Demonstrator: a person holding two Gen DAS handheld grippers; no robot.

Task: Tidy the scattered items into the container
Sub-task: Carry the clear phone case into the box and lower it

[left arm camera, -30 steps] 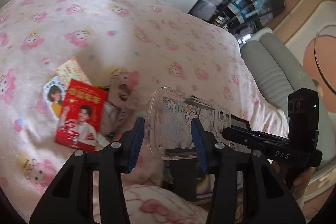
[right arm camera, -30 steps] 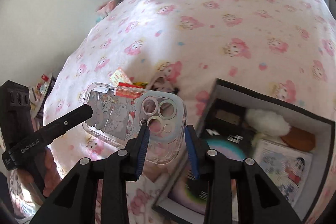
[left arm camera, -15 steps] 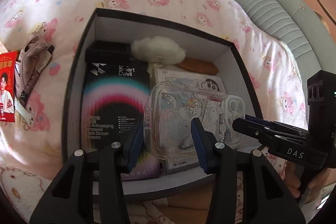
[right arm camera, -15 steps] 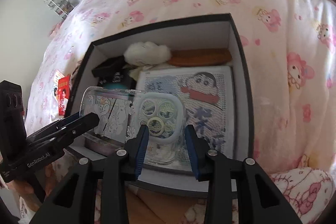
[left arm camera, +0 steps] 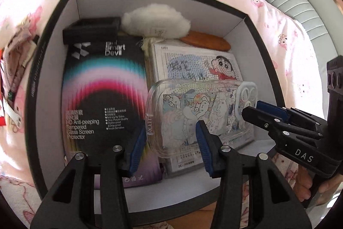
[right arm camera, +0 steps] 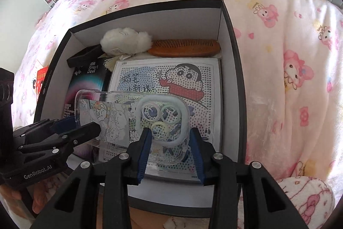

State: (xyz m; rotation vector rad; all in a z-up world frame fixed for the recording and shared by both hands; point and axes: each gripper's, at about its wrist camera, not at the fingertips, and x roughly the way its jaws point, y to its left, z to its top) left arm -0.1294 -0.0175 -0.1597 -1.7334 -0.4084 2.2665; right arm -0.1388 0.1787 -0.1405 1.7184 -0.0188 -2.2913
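Observation:
A clear phone case (left arm camera: 193,113) with cartoon drawings is held by both grippers just over the inside of a black box (left arm camera: 53,40) with white inner walls. My left gripper (left arm camera: 171,141) is shut on the case's plain end. My right gripper (right arm camera: 169,147) is shut on its camera-ring end (right arm camera: 163,119). The right gripper also shows at the right of the left wrist view (left arm camera: 263,115), and the left gripper at the left of the right wrist view (right arm camera: 70,132). The case hovers over a cartoon bead-art pad (right arm camera: 178,81).
The box (right arm camera: 233,57) holds a screen-protector package (left arm camera: 103,100), a small black tray (left arm camera: 92,31), a white fluffy puff (right arm camera: 124,40) and a wooden comb (right arm camera: 186,47). It sits on a pink cartoon blanket (right arm camera: 278,57). A red card (right arm camera: 40,76) lies left of the box.
Both grippers carried the case from over the blanket to over the box, then lowered it closer to the box contents.

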